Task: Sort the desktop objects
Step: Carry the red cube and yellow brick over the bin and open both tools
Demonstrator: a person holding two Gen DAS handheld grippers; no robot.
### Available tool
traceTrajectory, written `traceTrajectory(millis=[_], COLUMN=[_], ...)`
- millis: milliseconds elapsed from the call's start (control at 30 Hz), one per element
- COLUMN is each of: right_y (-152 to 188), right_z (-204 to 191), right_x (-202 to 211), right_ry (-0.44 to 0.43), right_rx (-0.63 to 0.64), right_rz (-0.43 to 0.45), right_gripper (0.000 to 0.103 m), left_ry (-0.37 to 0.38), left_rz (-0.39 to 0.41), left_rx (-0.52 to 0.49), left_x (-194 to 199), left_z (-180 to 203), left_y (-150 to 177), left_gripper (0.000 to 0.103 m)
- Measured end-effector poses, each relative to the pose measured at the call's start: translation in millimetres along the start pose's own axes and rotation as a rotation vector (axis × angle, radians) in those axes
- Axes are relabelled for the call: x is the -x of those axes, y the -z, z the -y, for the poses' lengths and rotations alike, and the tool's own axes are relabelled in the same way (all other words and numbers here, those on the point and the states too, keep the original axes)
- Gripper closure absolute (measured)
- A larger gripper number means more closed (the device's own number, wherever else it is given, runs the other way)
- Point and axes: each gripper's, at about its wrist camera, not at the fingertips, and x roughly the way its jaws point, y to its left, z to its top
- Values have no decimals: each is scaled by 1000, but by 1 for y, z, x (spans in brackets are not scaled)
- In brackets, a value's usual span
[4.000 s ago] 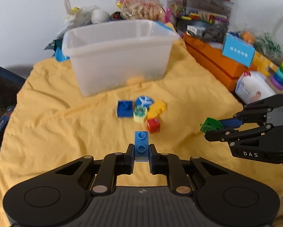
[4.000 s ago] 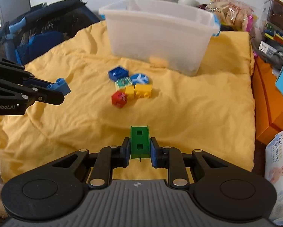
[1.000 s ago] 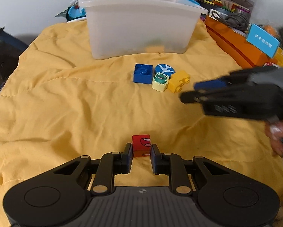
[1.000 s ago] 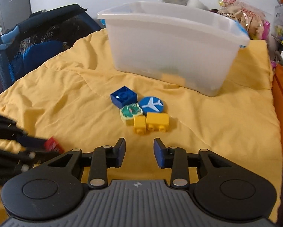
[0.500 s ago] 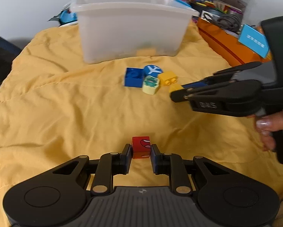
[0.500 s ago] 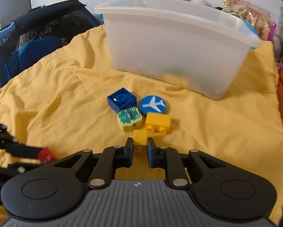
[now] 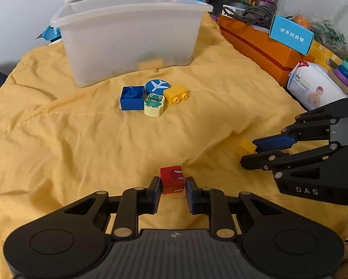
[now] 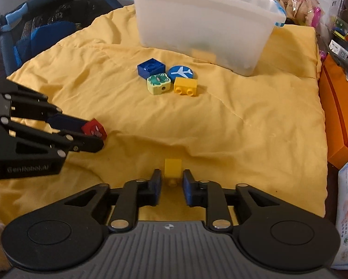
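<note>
Small yellow brick (image 8: 173, 167) studs toward camera, between right gripper (image 8: 171, 184) fingers (image 8: 155, 183)

left gripper (image 7: 173, 188), right gripper (image 8: 171, 184), jaws slightly parted

A red block (image 7: 172, 179) with a printed mouth and a small yellow brick (image 8: 172, 168) lie apart on the yellow cloth (image 7: 81, 139). Farther back sits a tight cluster — blue square brick (image 7: 132, 97), round airplane disc (image 7: 158, 86), frog block (image 7: 154, 104), yellow two-stud brick (image 7: 176, 94) — before a translucent bin (image 7: 132, 34).
</note>
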Motion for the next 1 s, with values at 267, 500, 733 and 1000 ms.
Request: traceTrajectory(millis=[267, 500, 733, 1000], right_y=[9, -3, -9, -5], right_z=[3, -2, -1, 4], right_x=[4, 22, 16, 9], right_ry=[-39, -6, 13, 22], right_rx=[0, 51, 82, 58], right_rz=[27, 59, 9, 6], right_gripper=[86, 86, 85, 81], left_ry=[-9, -16, -19, -20], left_rz=[-1, 7, -4, 5], left_rx=[1, 4, 0, -17], left_x=[2, 4, 1, 2], left_z=[2, 3, 3, 3], left_y=[2, 1, 1, 3], left_gripper=[76, 76, 77, 80])
